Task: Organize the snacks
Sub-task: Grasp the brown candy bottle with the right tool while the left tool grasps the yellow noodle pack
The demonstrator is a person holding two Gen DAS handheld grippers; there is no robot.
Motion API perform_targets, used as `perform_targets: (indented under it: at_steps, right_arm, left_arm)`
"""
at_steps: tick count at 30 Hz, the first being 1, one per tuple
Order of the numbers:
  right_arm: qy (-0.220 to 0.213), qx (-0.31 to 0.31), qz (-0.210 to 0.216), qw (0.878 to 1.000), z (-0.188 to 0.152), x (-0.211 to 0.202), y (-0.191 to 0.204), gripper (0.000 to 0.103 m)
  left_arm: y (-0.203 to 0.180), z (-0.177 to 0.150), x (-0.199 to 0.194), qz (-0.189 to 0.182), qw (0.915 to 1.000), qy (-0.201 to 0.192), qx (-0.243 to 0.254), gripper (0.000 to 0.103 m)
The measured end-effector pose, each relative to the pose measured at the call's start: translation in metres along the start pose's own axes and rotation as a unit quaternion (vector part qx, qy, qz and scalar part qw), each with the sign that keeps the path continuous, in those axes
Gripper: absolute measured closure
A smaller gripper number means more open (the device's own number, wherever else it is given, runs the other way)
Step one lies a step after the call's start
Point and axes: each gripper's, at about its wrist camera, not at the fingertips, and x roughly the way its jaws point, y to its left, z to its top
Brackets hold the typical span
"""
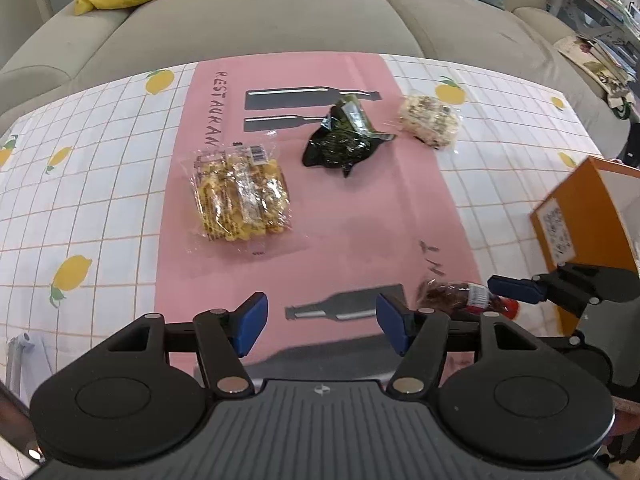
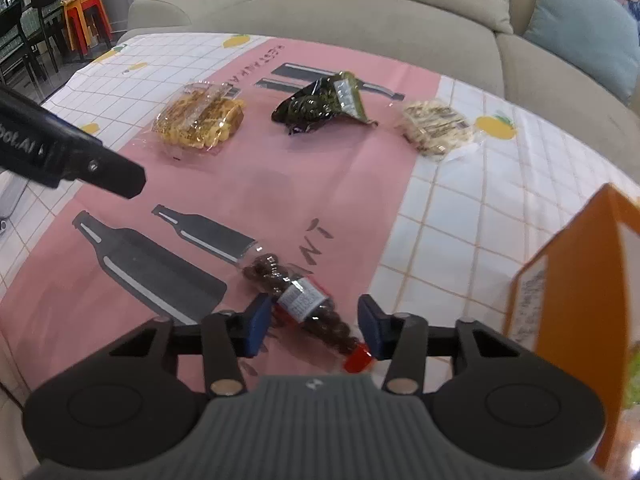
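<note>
A clear tube bag of brown chocolate balls point(image 2: 304, 304) with a white label and red end lies on the pink mat; my right gripper point(image 2: 316, 326) is open with its jaws on either side of the bag, not closed on it. The bag also shows in the left wrist view point(image 1: 464, 296). A yellow biscuit pack point(image 1: 240, 196) point(image 2: 200, 118), a dark green seaweed pack point(image 1: 340, 136) point(image 2: 320, 102) and a pale cracker pack point(image 1: 430, 120) point(image 2: 438, 128) lie farther back. My left gripper point(image 1: 322, 320) is open and empty above the mat's near part.
An orange cardboard box point(image 1: 588, 220) point(image 2: 580, 280) stands at the table's right. The pink mat point(image 1: 360, 220) lies on a lemon-print tablecloth point(image 1: 80, 200). A grey sofa point(image 1: 280, 20) with cushions runs behind the table. Chairs and stools stand at the far left in the right wrist view point(image 2: 48, 32).
</note>
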Motion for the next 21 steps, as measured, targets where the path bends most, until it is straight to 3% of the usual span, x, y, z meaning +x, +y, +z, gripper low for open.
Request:
perform_targets:
  at_steps: [5,12,21]
  right_arm:
    - [-0.006,0.017,0.002,1.000,0.010,0.015,0.001,0.069]
    - [-0.022,0.062,-0.018,0.998,0.035,0.037,-0.001,0.071]
    - [-0.017,0.087,-0.002,0.996,0.061,0.055,-0.004,0.071]
  left_arm:
    - [0.014,0.007,0.011,0.025,0.9994,-0.020,-0.016,0.027]
    - [0.041,0.025,0.028,0.049,0.9920,-0.056,-0.102,0.015]
    - [0.038,0.048,0.066,0.084,0.9893,-0.076,-0.092,0.012]
